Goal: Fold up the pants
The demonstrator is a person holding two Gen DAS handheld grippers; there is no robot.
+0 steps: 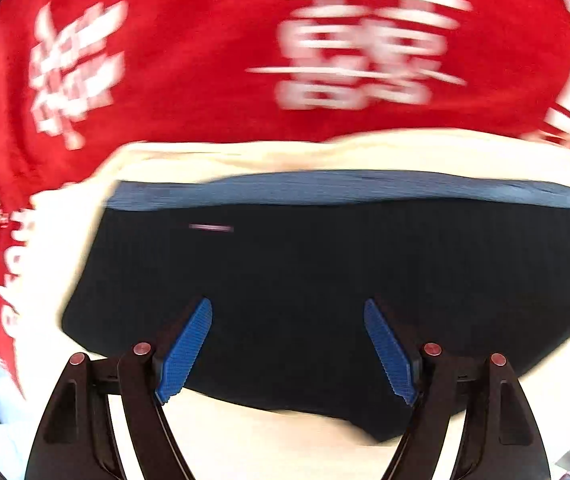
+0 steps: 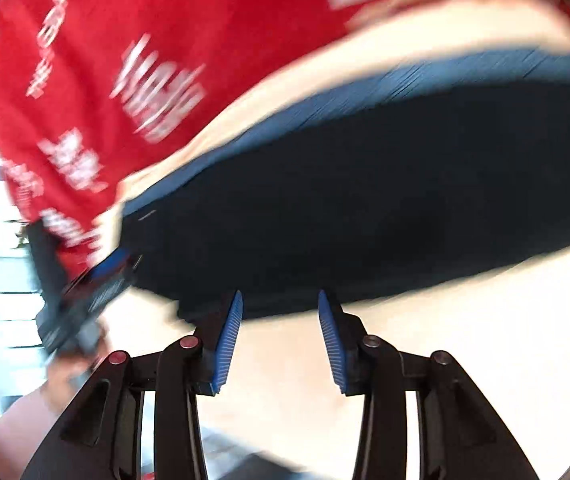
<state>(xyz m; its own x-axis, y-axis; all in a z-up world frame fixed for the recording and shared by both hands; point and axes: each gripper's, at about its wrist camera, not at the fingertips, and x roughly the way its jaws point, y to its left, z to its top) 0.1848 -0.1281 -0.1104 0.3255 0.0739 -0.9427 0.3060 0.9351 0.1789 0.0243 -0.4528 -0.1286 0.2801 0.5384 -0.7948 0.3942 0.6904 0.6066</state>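
Dark navy pants (image 1: 285,260) lie folded into a broad block on a cream surface (image 1: 245,440), with a lighter blue band (image 1: 325,188) along their far edge. My left gripper (image 1: 287,306) hovers over the near part of the pants, jaws wide apart and holding nothing. In the right wrist view the same pants (image 2: 365,200) run diagonally, blue band (image 2: 365,84) on the far side. My right gripper (image 2: 280,295) is open at their near edge, with no cloth between its blue pads (image 2: 227,340). The left gripper (image 2: 117,266) shows blurred at the pants' left corner.
A red cloth with white lettering (image 1: 205,60) covers the area beyond the pants and drapes down at the left (image 2: 85,80). A person's hand (image 2: 25,400) holds the left tool. Bare cream surface (image 2: 485,300) lies in front of the pants. Both views are motion-blurred.
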